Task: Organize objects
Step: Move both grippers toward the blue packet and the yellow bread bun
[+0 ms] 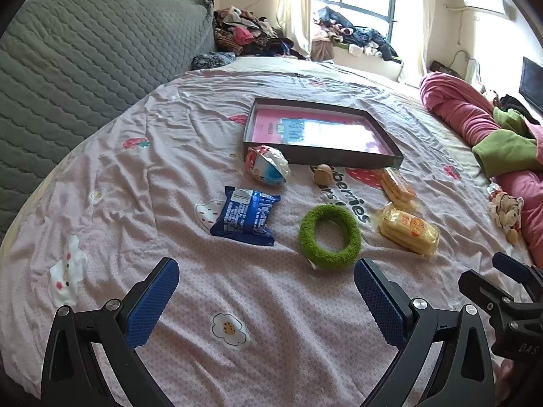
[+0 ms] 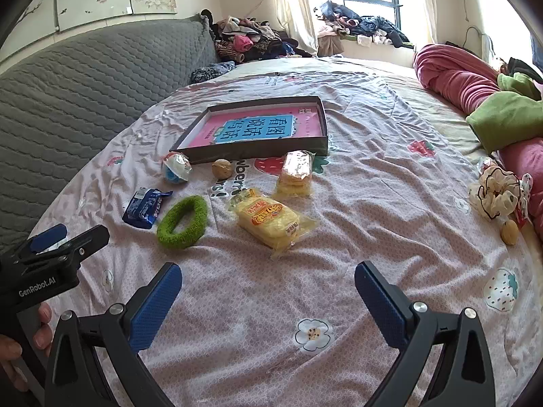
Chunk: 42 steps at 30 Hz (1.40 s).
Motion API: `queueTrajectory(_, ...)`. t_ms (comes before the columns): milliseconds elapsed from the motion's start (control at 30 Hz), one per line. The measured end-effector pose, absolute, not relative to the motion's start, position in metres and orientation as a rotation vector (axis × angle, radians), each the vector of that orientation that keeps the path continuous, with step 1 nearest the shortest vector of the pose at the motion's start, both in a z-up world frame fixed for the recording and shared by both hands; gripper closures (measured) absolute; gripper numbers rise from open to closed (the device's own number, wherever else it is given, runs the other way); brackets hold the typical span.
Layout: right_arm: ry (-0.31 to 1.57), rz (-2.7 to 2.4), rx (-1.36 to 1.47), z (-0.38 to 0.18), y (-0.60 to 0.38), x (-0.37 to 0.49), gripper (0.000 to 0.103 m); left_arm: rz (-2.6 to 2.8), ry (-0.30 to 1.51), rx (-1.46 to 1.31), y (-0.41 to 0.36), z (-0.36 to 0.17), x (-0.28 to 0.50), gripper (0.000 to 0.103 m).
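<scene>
A shallow dark box [image 1: 395, 161] [image 2: 322, 142] with a pink and blue bottom lies on the pink bed sheet. In front of it lie a blue snack packet [image 1: 246, 215] [image 2: 146, 207], a green fuzzy ring [image 1: 331, 237] [image 2: 183, 222], two yellow biscuit packs [image 1: 409, 232] [image 2: 268, 218] [image 1: 397, 183] [image 2: 295, 173], a walnut [image 1: 322, 173] [image 2: 221, 168] and a red, white and blue wrapped snack [image 1: 268, 166] [image 2: 176, 168]. My left gripper [image 1: 266, 276] stands open near the ring, empty. My right gripper [image 2: 268, 279] stands open before the near biscuit pack, empty.
A grey quilted headboard [image 1: 85, 68] runs along the left. Rolled pink and green bedding [image 2: 492, 101] lies at the right with a cream scrunchie [image 2: 495, 193] and a second walnut [image 2: 510, 232] beside it. Clothes [image 2: 247, 40] are piled by the window. A hand [image 2: 40, 332] holds the left gripper.
</scene>
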State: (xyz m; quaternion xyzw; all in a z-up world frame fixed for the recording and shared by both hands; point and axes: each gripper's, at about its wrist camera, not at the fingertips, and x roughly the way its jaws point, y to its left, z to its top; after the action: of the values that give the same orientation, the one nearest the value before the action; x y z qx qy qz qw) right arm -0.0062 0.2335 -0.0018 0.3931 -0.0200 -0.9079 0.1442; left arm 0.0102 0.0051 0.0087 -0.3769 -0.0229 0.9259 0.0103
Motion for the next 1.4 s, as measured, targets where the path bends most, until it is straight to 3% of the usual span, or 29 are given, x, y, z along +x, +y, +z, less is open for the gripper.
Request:
queueTrajectory(800, -0.069, -2.572, 1.101, 0.013, 0.227, 0.001, 0.0, 2.888, -0.101, -1.121, 0.002, 0.028, 0.021, 0.0)
queueTrajectory(1400, 0.036, -2.552, 1.055, 0.04, 0.19, 0.004, 0.0, 2.942, -0.127, -1.093, -0.036, 0.05, 0.025, 0.0)
